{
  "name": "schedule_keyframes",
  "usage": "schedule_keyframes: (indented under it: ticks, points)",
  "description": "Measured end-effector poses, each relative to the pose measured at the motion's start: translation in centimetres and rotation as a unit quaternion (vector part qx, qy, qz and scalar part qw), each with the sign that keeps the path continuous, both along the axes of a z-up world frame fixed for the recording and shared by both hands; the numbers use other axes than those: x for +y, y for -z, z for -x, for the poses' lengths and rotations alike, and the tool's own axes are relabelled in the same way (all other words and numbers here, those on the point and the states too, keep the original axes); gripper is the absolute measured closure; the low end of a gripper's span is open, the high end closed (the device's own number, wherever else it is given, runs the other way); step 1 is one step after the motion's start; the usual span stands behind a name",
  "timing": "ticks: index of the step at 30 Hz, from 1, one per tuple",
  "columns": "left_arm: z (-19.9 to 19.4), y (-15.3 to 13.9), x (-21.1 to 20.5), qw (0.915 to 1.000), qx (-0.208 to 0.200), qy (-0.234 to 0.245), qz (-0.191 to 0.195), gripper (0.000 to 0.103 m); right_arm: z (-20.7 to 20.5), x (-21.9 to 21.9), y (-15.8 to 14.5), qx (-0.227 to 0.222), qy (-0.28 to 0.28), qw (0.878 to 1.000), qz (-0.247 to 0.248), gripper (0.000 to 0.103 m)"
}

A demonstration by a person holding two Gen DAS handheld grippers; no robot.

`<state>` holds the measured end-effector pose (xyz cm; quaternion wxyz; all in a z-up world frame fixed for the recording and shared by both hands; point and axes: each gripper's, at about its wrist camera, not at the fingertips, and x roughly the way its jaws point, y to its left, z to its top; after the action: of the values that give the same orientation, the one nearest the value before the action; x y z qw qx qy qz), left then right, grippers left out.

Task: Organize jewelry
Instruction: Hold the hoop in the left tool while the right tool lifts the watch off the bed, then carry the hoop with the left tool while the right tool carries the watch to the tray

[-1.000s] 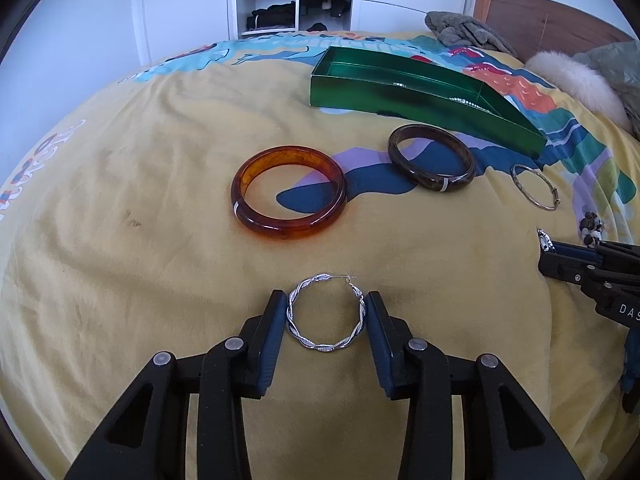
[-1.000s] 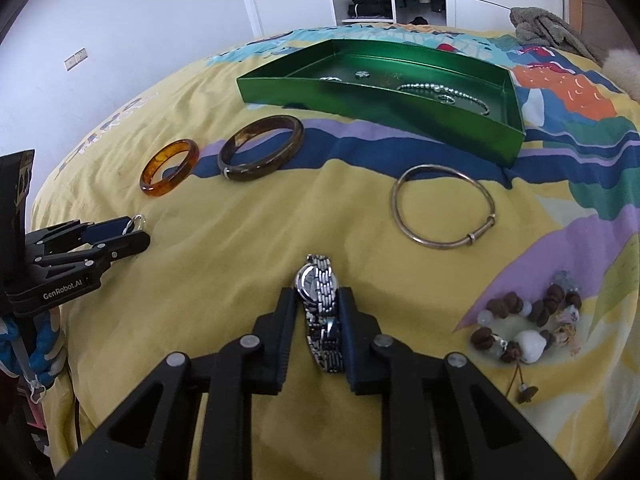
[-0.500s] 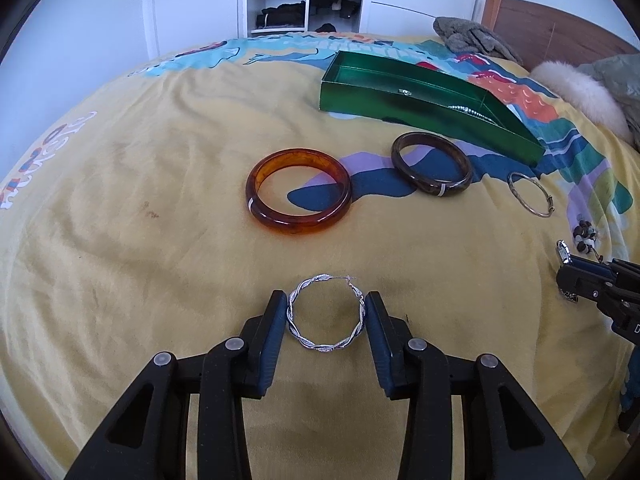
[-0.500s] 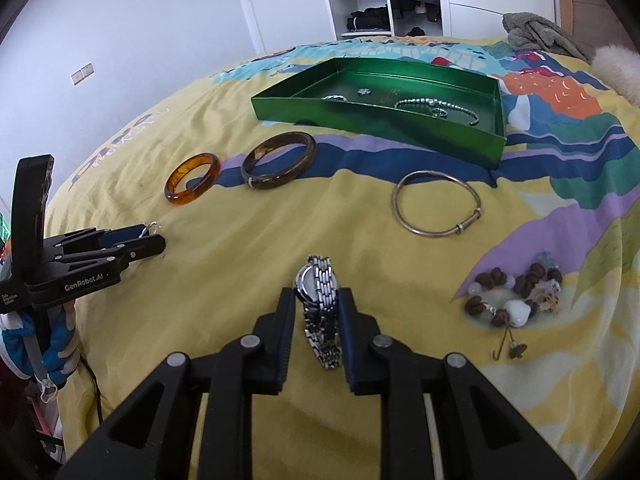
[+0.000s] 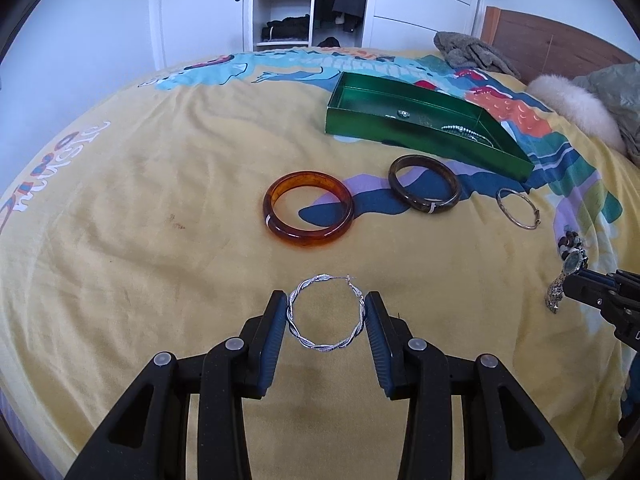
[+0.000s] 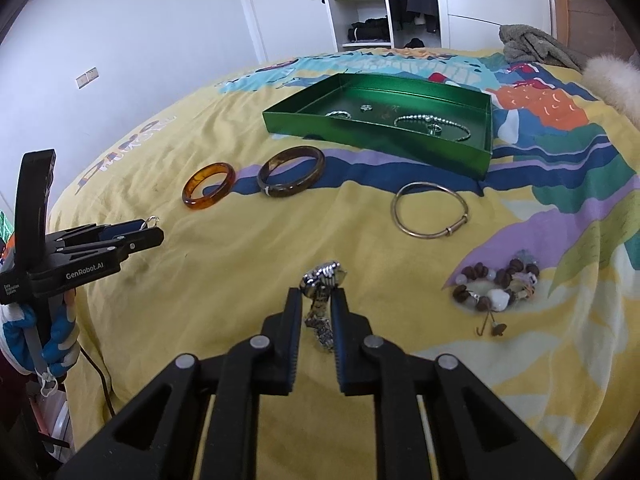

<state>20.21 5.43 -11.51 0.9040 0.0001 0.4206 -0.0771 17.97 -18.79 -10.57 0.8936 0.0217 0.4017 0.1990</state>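
Two hand-held grippers work above a bed covered by a yellow patterned bedspread. At far left of the right wrist view, a hand in a blue-and-white glove carries the left gripper, whose fingers are clamped on opposite sides of a twisted silver hoop earring, held clear of the bedspread. Further right lie an amber bangle and, just beside it, a dark brown bangle, both flat on the bedspread and apart from each other. Behind them stands a shallow green tray; inside it rest a beaded silver bracelet and several smaller pieces too small to identify. Right of the dark bangle, near the tray's front wall, lies a thin metal bangle. In the foreground of the right wrist view, the right gripper has its jaws closing on a silver wristwatch, the band gripped between the fingers and the case tilted above their tips. At far right, a brown-and-white beaded bracelet rests on the bedspread, well apart from the tray.
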Motion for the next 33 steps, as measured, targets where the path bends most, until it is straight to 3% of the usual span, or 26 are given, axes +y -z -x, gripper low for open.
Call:
schedule_keyframes:
  ticks: [33]
  points:
    - [4.5,-6.2,0.3,0.9980,-0.063,0.004,0.011,0.063,5.3,-0.4,-5.1,-0.059,0.001,0.998,0.004,0.090]
